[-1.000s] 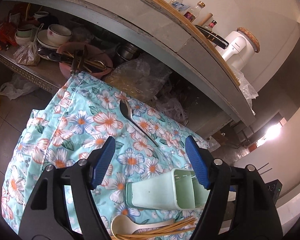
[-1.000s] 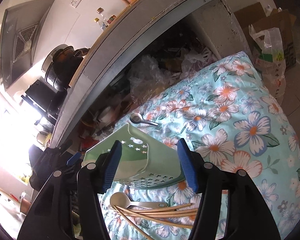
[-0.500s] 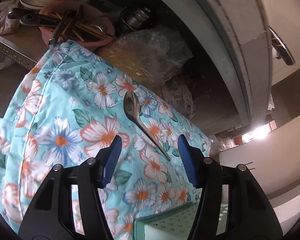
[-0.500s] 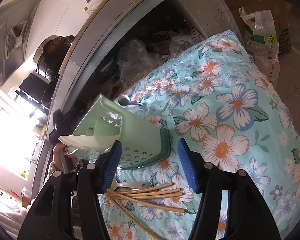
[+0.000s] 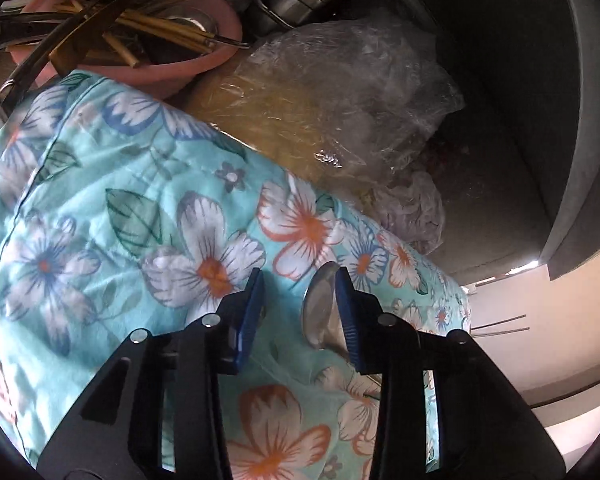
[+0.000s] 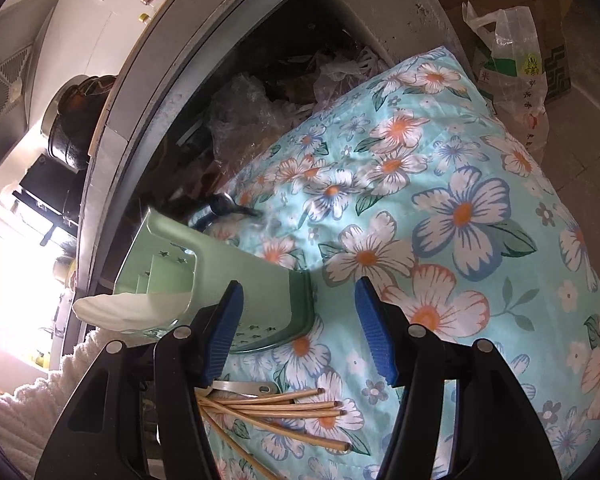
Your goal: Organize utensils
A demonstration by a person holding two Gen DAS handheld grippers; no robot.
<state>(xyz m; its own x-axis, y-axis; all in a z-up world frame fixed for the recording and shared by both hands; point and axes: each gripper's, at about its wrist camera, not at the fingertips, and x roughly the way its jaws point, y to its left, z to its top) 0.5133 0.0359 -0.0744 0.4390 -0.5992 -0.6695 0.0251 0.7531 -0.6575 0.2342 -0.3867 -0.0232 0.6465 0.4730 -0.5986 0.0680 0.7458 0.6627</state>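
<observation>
the left hand-held gripper (image 5: 296, 312) has been closing around the metal spoon (image 5: 320, 312) on the flowery cloth (image 5: 140, 208), while the right hand-held gripper (image 6: 298, 328) stays apart by the green holder (image 6: 236, 276).

The plastic bag (image 6: 516, 64) bears the red character 米; other print is illegible.

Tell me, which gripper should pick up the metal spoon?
Left. The left gripper is right at the spoon, whose bowl sits between its closing jaws. The right gripper is open back by the green holder and chopsticks.
</observation>
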